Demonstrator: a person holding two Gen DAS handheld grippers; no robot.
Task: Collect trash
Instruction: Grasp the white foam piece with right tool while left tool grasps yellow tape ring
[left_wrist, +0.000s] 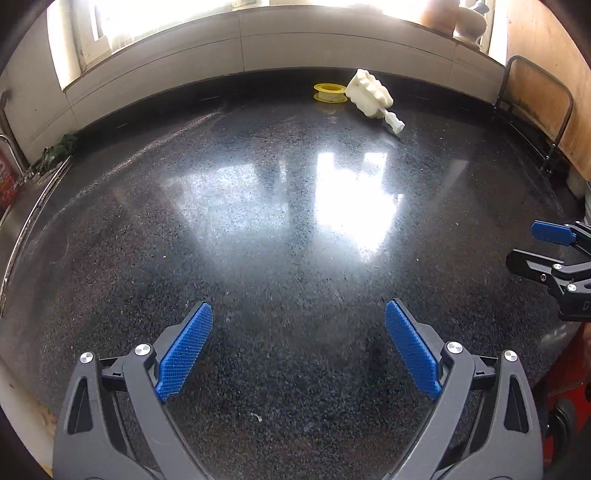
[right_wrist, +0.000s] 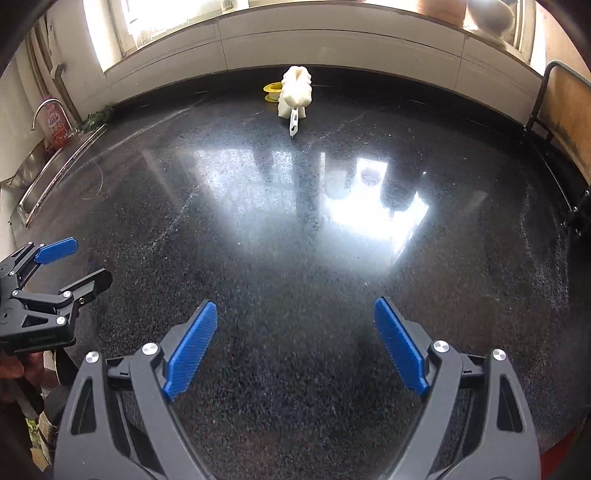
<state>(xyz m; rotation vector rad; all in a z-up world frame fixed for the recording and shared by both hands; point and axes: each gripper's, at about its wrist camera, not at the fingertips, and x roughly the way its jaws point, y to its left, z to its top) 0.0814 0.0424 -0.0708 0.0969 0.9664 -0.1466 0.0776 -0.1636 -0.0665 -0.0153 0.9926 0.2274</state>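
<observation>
**Both grippers spread over dark counter; white part and yellow spool at far edge**

Surface: dark speckled counter (left_wrist: 258, 229), polished, with bright window glare near the middle in both views.

Left gripper (left_wrist: 298, 332): jaws released, blue pads (left_wrist: 184, 354) wide apart, nothing between them. It hangs over bare counter near the front edge. From the right wrist view the same gripper (right_wrist: 77, 262) shows at the left edge, jaws spread, one blue pad uppermost.

Right gripper (right_wrist: 295, 328): jaws released, pads (right_wrist: 400, 345) wide apart, holding nothing. From the left wrist view it (left_wrist: 532, 243) enters at the right edge, spread likewise. The two grippers are side by side, well apart from each other.

Task items: a white plastic part (left_wrist: 371, 94), lumpy body with a thin stem pointing toward the cameras, lies on the counter at the far side, near the tiled wall (left_wrist: 240, 48). Right wrist view puts it (right_wrist: 295, 94) almost straight ahead. A yellow spool (left_wrist: 328, 92) sits just beside it, on its left; whether they touch I cannot tell. In the right view the spool (right_wrist: 272, 90) is partly hidden behind the part. Both are well apart from either gripper.

Other: sink (right_wrist: 40, 173) with a tap (right_wrist: 46, 107) at far left; a green scrap (left_wrist: 59, 149) at the counter's back left corner; metal frame (left_wrist: 532, 96) at far right; pale vases (left_wrist: 469, 22) on the window ledge, overexposed.
</observation>
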